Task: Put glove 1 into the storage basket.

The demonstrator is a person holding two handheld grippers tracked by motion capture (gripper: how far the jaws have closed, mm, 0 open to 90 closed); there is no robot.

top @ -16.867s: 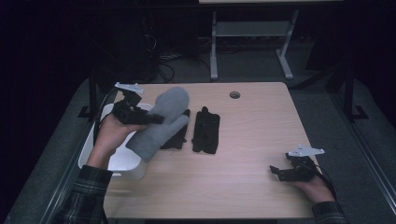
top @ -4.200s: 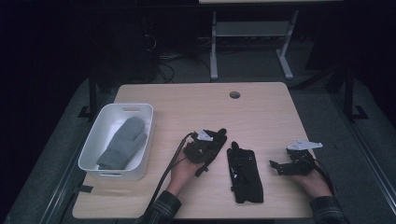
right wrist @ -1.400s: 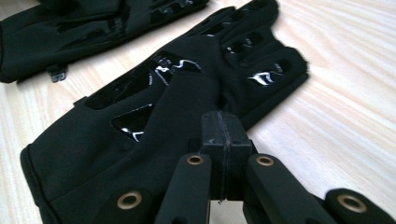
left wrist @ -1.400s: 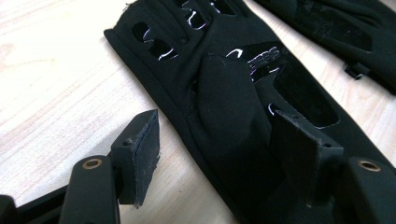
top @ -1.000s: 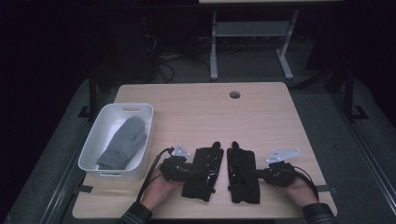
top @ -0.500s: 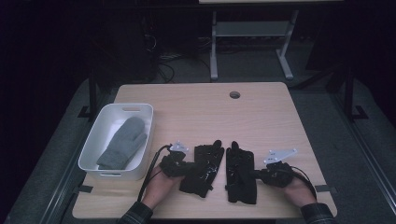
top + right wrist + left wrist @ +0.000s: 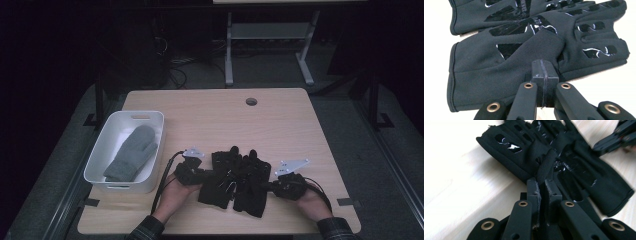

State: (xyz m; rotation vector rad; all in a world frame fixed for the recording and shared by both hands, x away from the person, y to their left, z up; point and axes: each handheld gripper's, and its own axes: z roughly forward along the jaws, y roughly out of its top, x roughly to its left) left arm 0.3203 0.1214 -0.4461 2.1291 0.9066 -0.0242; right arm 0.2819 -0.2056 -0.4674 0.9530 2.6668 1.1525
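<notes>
Two black gloves lie side by side and overlapping near the table's front edge: the left glove [image 7: 218,176] and the right glove [image 7: 254,194]. My left gripper [image 7: 202,175] comes in from the left. Its jaws have just been closing and now pinch a rolled strip of the left glove [image 7: 547,162], so the left gripper [image 7: 541,186] is shut on it. From the right, my right gripper [image 7: 273,186] meets the right glove. In its own view the right gripper [image 7: 544,67] is shut at the thumb edge of the nearer glove [image 7: 511,57], with fabric drawn up to its tips.
A white bin [image 7: 100,160] stands at the table's left with a grey mitten [image 7: 132,152] inside. A round cable hole [image 7: 251,101] sits in the tabletop at the back. Bare wood stretches behind the gloves. The other gripper [image 7: 616,140] shows beyond the gloves in the left gripper view.
The left glove has bunched up and shifted toward the right one, so the two now overlap. Both hands have stayed almost in place.
</notes>
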